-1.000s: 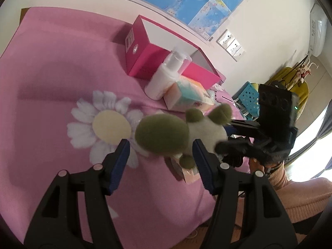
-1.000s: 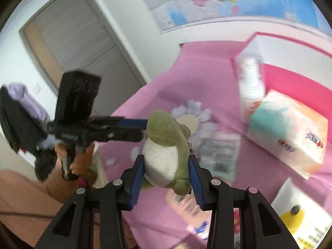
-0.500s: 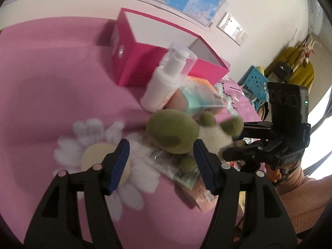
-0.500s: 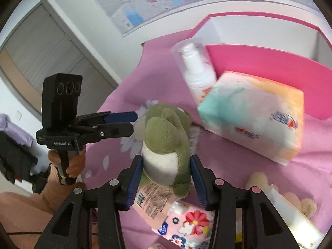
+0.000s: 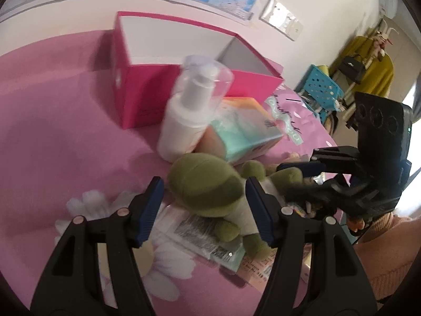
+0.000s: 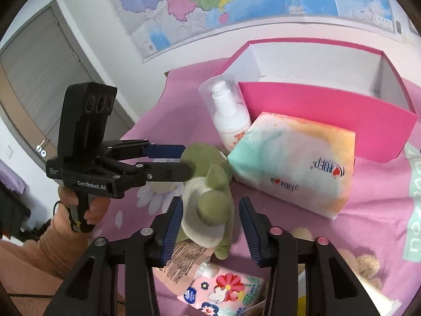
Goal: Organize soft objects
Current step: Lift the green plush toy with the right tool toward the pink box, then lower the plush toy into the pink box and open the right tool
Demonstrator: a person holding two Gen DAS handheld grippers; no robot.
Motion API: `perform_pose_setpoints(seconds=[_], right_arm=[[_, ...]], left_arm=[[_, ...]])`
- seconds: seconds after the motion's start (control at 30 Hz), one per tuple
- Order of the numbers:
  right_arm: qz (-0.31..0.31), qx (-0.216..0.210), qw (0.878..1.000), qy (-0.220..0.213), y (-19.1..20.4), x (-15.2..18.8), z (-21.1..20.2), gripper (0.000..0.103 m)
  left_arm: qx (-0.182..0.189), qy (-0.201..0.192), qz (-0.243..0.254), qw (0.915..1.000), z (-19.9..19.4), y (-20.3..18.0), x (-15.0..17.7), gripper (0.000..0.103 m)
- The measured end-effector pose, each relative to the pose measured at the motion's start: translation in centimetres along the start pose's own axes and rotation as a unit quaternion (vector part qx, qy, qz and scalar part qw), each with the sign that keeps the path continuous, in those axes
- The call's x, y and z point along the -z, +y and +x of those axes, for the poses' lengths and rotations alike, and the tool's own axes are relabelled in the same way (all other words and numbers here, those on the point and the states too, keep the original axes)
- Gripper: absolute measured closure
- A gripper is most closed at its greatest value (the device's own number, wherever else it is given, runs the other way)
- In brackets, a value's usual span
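Observation:
A green and white plush frog (image 5: pixel 205 184) (image 6: pixel 210 208) lies tilted on flat packets on the pink tablecloth. My left gripper (image 5: pixel 205 202) (image 6: pixel 188 160) is open around its head, with a small gap at the left pad. My right gripper (image 6: pixel 210 218) (image 5: pixel 285 180) straddles its body and legs. Its jaws are closing. The left pad touches the white belly and a gap shows at the right pad. Behind the frog stands an open pink box (image 5: pixel 136 100) (image 6: pixel 315 110) with a white inside.
A white pump bottle (image 5: pixel 189 115) (image 6: pixel 229 115) and a pastel tissue pack (image 5: pixel 242 131) (image 6: pixel 289 163) stand between the frog and the box. Flat packets (image 6: pixel 226 295) (image 5: pixel 194 229) lie under the frog. A beige plush (image 6: pixel 365 263) peeks out at the lower right.
The frog was clamped upright in my right gripper; now it leans over with a gap at the right pad. Both grippers have moved closer to the bottle and box.

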State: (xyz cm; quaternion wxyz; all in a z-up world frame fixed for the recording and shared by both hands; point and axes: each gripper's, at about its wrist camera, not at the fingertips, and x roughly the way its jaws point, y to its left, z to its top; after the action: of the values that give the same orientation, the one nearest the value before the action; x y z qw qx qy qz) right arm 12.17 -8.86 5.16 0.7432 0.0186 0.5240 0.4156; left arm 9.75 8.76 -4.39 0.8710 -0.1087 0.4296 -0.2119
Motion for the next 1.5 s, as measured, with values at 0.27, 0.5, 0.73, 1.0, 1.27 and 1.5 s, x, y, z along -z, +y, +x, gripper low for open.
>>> perform_pose_setpoints(seconds=[0.27, 0.5, 0.73, 1.0, 1.27, 1.5], right_arm=[[-0.03, 0.003, 0.999, -0.023, 0.5, -0.4, -2.2, 0.082], [-0.084, 0.004, 0.993, -0.081, 1.8, -3.7, -7.1, 0.082], [-0.126, 0.022, 0.983, -0.134, 0.9, -10.0, -9.6, 0.082], [-0.131, 0.02, 0.983, -0.125, -1.8, -15.7, -5.4, 0.083], [-0.133, 0.008, 0.986, -0.104, -4.0, -19.2, -1.2, 0.083], [-0.136, 0.044, 0.987, -0.073, -6.8, -22.4, 5.1, 0.082]], left_arm=[[0.017, -0.021, -0.006, 0.9996, -1.8, -1.5, -0.3, 0.039], [0.009, -0.087, 0.015, 0.996, -6.7, -4.7, -3.2, 0.039], [-0.001, -0.14, 0.067, 0.9879, -8.8, -6.9, -9.4, 0.039], [-0.046, -0.114, 0.038, 0.9917, -4.7, -3.3, -13.7, 0.039], [-0.034, -0.079, -0.01, 0.9962, -1.4, 0.9, -15.3, 0.039], [-0.075, -0.059, -0.018, 0.9953, 2.4, 1.9, -16.9, 0.039]])
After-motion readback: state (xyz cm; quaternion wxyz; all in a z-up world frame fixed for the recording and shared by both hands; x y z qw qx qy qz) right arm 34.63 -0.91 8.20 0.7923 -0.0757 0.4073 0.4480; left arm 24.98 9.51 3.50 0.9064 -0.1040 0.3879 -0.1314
